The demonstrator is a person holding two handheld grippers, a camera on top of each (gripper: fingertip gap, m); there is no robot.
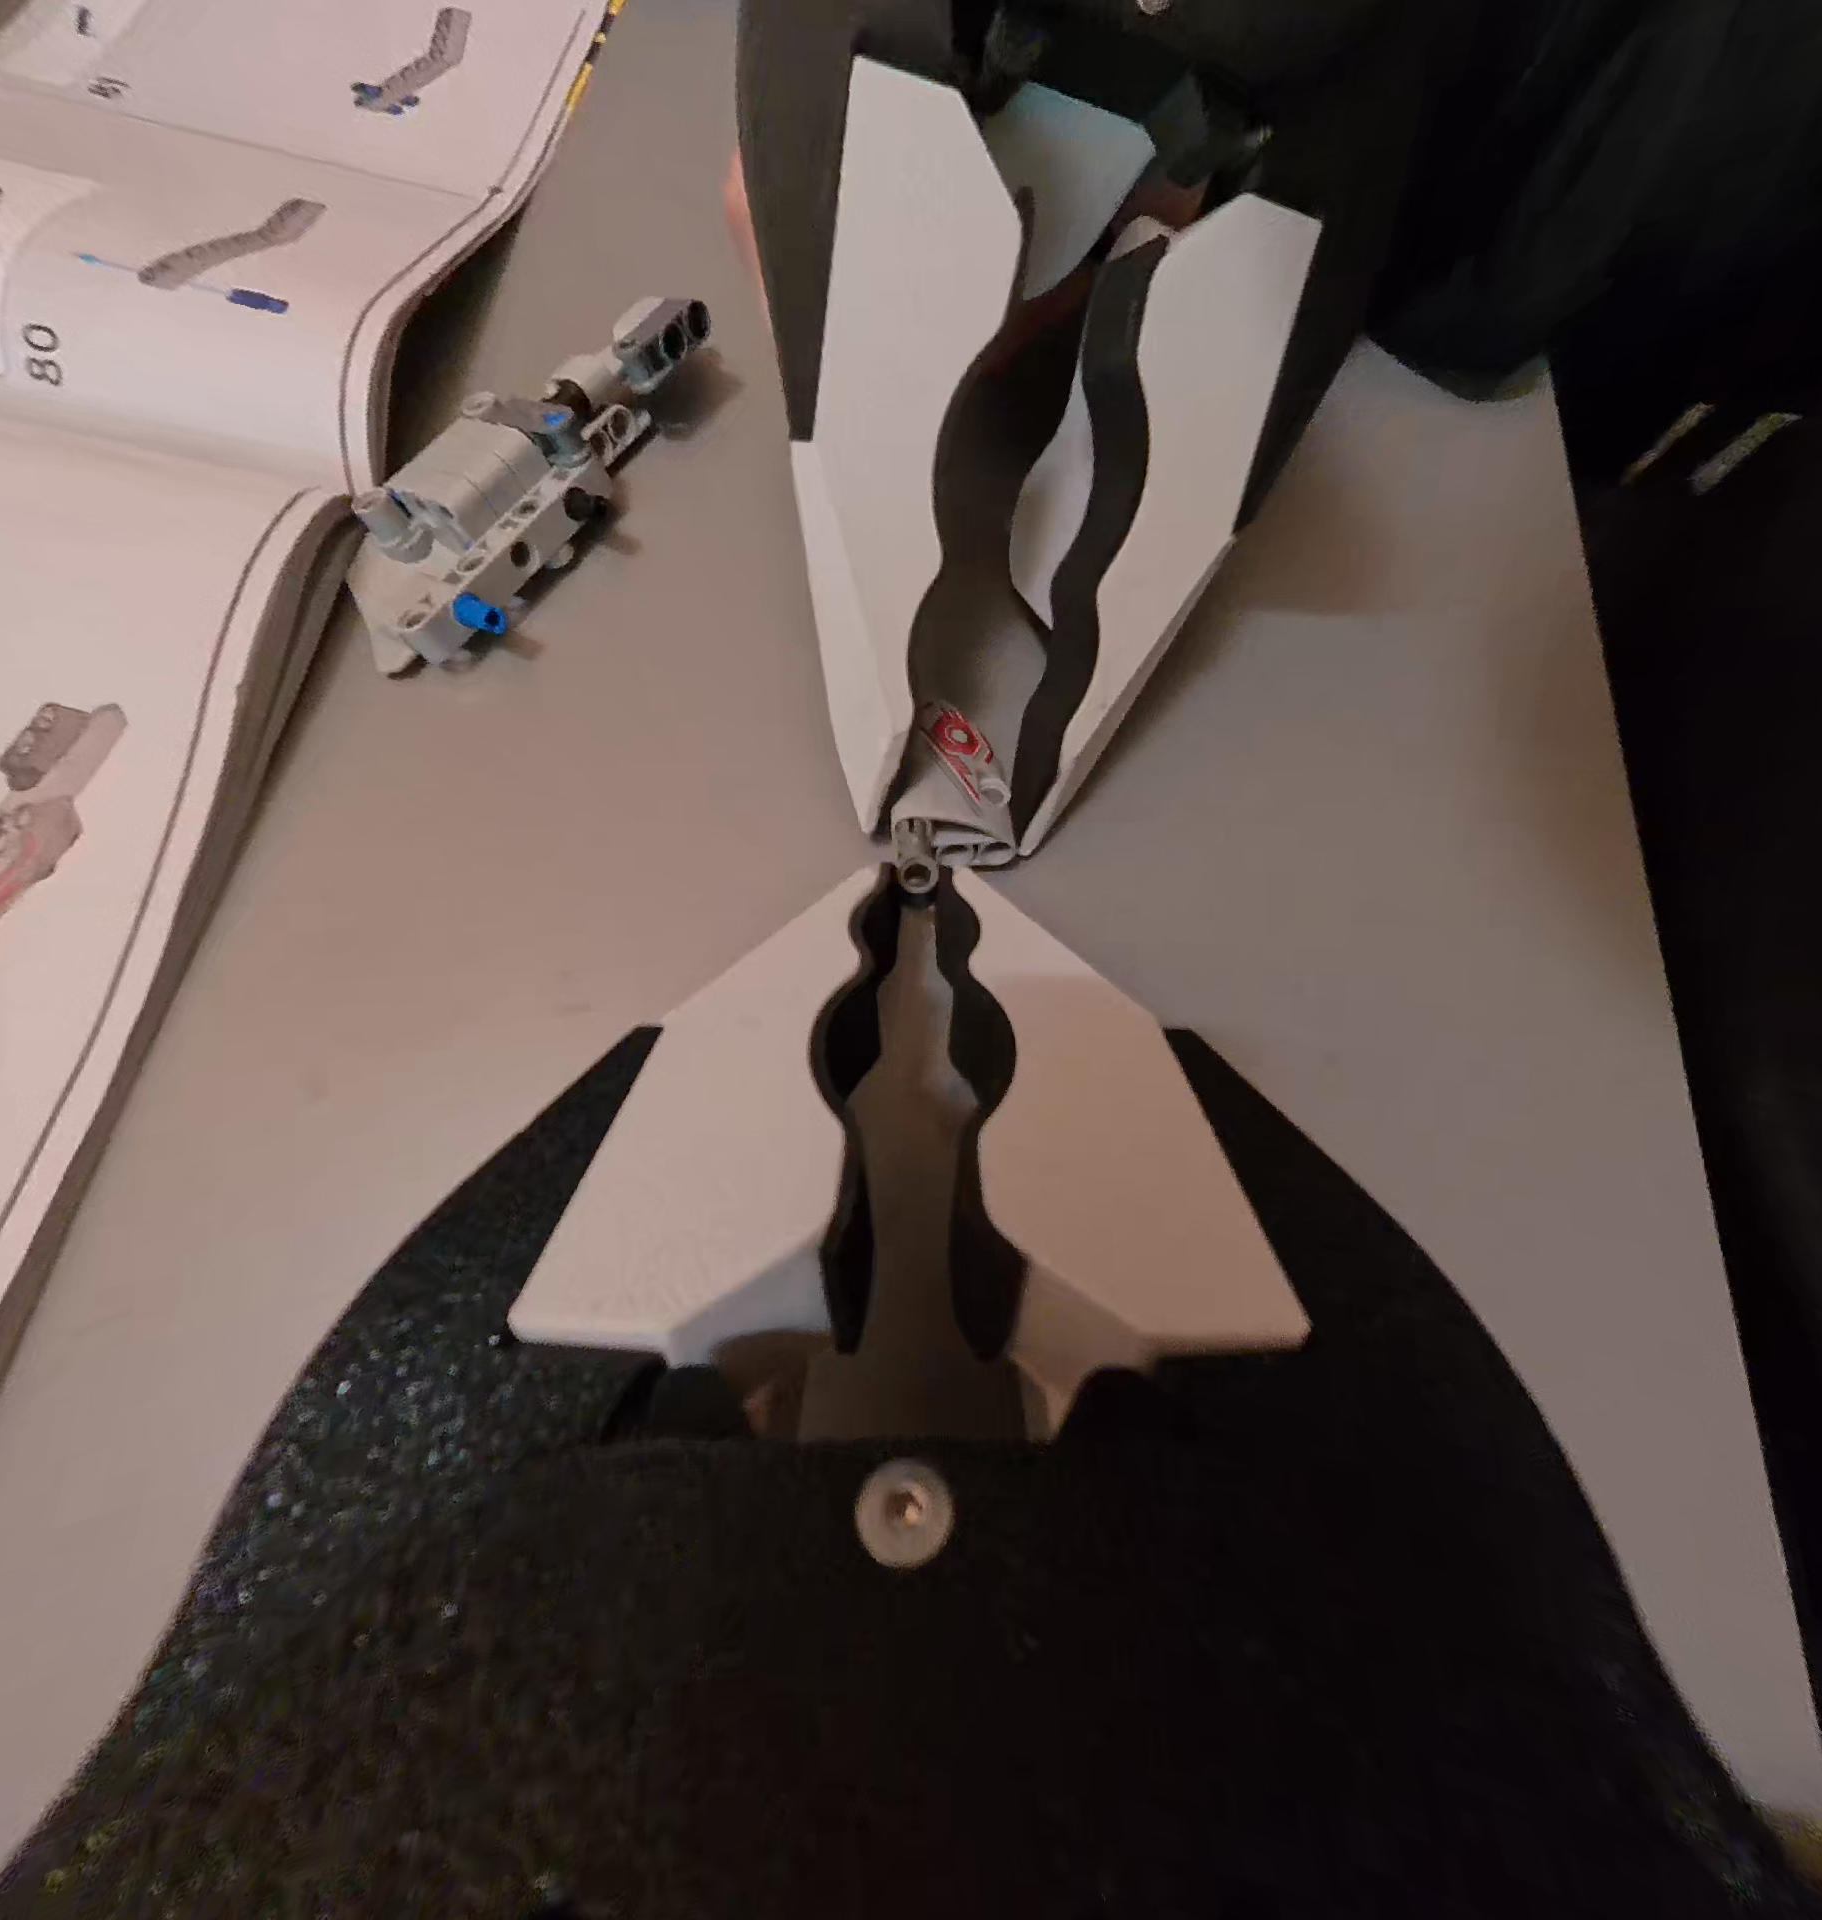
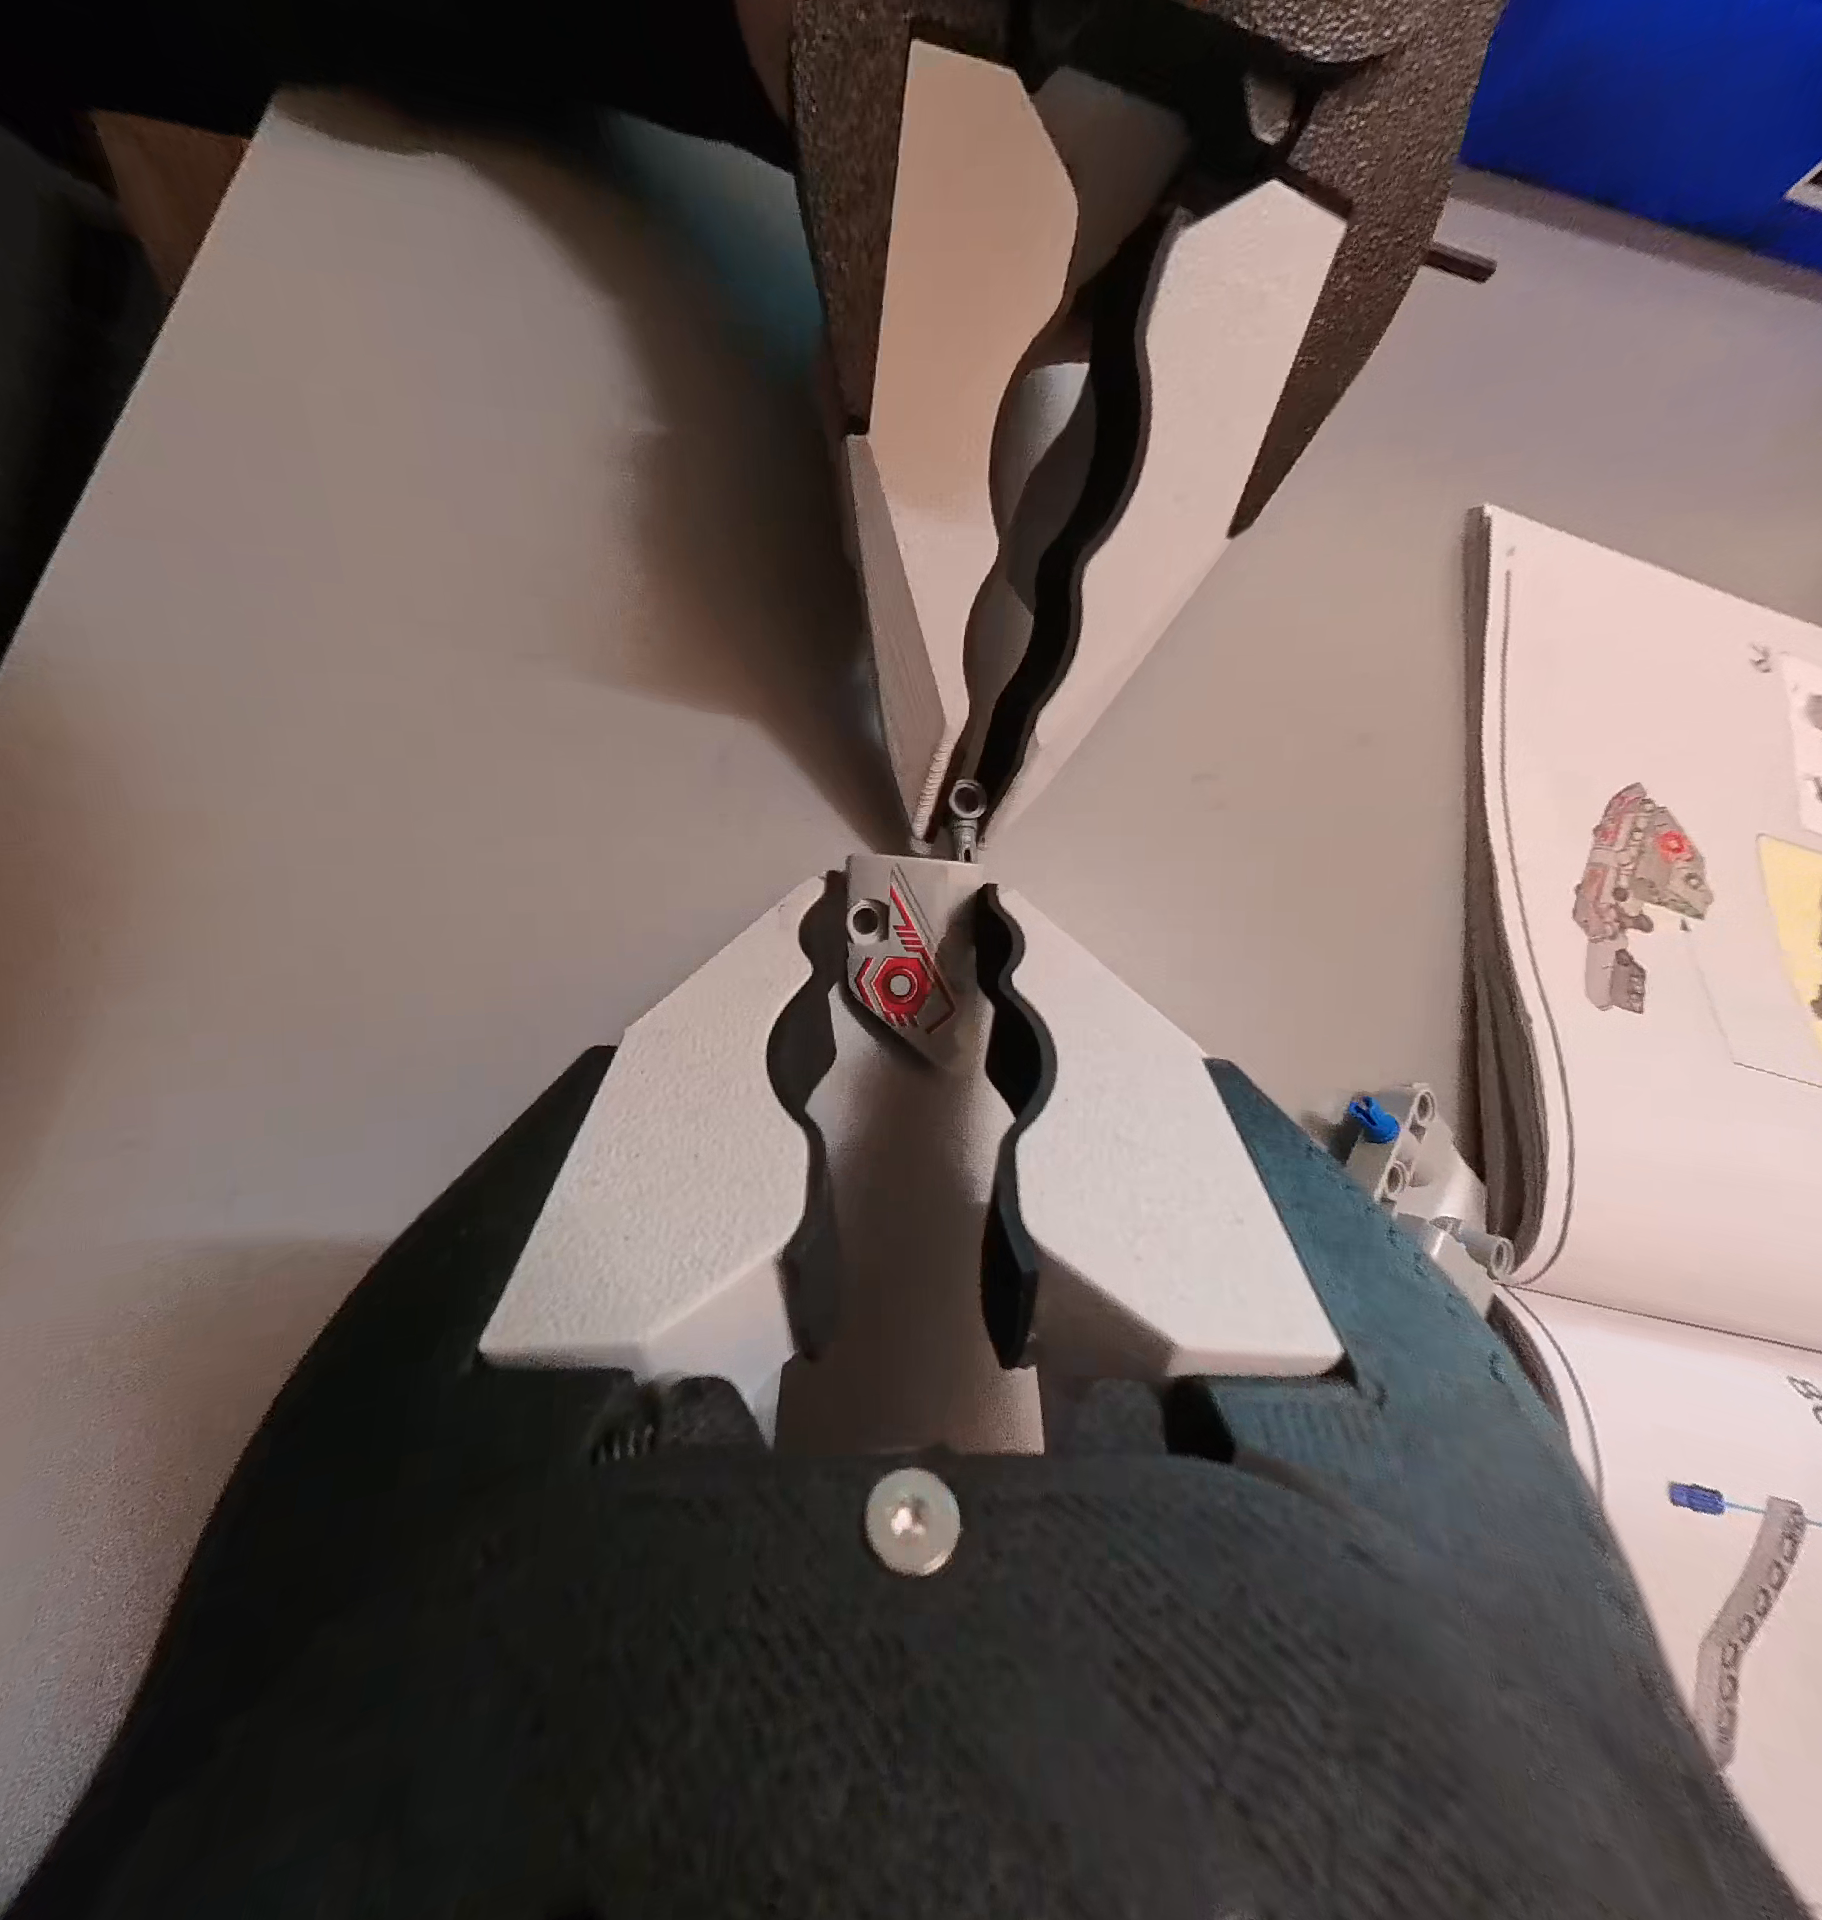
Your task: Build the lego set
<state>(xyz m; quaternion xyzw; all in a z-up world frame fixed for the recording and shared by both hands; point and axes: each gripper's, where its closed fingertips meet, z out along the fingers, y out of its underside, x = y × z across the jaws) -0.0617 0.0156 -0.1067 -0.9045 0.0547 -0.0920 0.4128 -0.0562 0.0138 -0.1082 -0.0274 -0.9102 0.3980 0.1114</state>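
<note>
Left wrist view: left gripper pinches small grey pin at fingertips. Right gripper clamps grey panel with red markings, tip to tip with pin above table. Grey part-built model lies beside open instruction booklet.

A pale grey table carries an open instruction booklet and, touching the booklet's edge, a grey partly built lego assembly with blue pins.
</note>
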